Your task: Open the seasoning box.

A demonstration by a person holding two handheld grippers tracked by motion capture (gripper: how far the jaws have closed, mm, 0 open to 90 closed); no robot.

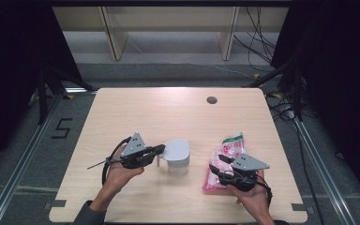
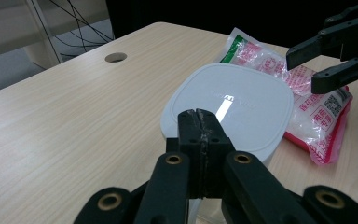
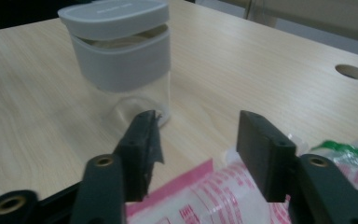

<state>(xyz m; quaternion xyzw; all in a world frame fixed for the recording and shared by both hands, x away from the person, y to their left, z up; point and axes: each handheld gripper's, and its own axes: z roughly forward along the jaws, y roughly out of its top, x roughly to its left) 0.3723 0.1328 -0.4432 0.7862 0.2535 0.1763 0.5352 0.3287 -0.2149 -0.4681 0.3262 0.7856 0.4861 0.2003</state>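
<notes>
Right gripper view, lidded clear jar (image 3: 121,56), apparently empty

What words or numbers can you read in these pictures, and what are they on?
"5": black number marked on the grey floor left of the light wooden table.
Red print and a square code on the pink and clear plastic bag: too blurred to read.
Raised marking on the white plastic jar lid: lost in glare, unreadable.

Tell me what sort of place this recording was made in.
Probably a lab or data-collection workspace, not a home. A bare wooden table with a cable hole stands between dark curtains, with loose cables on the grey floor and a taped number 5 beside a floor rail.
</notes>
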